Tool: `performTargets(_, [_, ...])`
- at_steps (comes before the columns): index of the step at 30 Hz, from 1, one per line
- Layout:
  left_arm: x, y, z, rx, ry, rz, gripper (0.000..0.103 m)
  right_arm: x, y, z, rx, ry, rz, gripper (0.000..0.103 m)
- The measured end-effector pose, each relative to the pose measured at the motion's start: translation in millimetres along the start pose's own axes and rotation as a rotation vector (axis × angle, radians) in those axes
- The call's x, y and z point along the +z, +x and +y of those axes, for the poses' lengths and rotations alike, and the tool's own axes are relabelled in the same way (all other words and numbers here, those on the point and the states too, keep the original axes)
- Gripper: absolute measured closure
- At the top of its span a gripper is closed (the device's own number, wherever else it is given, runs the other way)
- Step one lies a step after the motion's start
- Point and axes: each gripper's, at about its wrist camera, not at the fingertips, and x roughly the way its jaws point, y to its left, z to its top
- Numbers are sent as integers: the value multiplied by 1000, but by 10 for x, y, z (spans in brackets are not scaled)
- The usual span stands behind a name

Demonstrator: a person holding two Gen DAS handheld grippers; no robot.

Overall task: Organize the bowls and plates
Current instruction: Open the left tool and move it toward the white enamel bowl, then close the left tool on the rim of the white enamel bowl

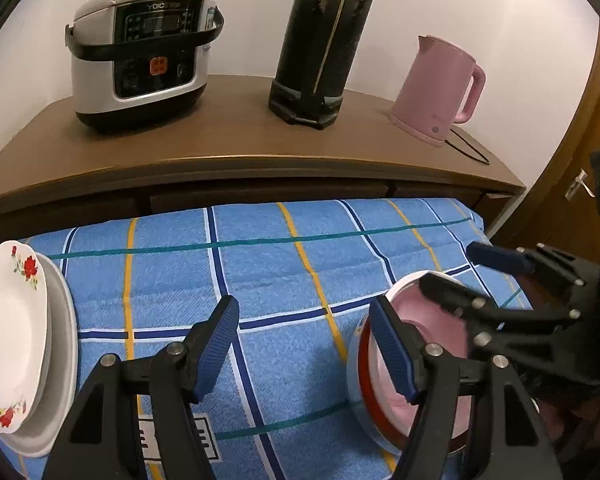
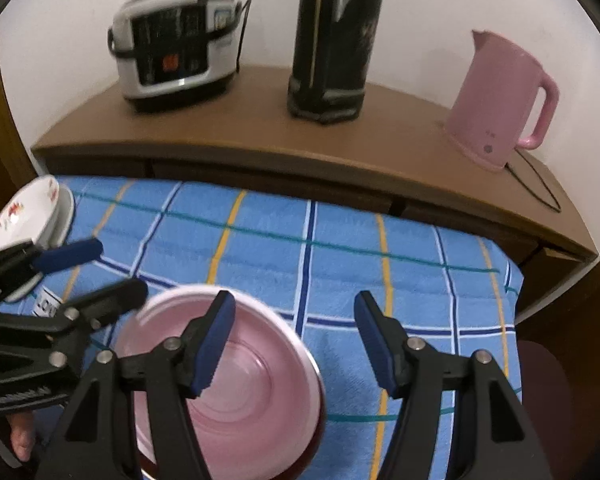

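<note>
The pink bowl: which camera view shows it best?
The right wrist view: the pink bowl shows nearly its whole inside there, though blurred. In the left wrist view gripper fingers cover much of it.

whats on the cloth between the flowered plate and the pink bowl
Only bare checked cloth. In the left wrist view the flowered plate sits far left, the pink bowl right, with only the open left gripper hovering over the gap.

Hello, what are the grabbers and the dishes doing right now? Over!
Left hand-held gripper open, empty. Right hand-held gripper open, empty, above pink bowl. Flowered plate stacked at cloth's left edge. Nothing in the way.
</note>
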Motion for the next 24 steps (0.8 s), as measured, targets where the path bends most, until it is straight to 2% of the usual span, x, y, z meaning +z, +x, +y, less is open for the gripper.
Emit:
performTargets(5, [5,-22,15,-7,-5,-7,33,-61,-110,-28,18,17,-17,40])
performTargets(9, [17,4,38,5,-23,-11,33,65,-120,-27,-3,28,-56,39])
performTargets(13, [27,54,123,14,-57,-3,33,128,101,-3,-15,7,-1,38])
performTargets(15, [24,75,140,22,-62,3,33,103,70,-19,-10,11,-3,38])
performTargets(21, [11,38,94,28,-45,-17,33,-95,-317,-141,27,35,-59,38])
performTargets(24, [-21,-65,43,99,-29,-69,33,-409,-571,-307,52,70,-80,38])
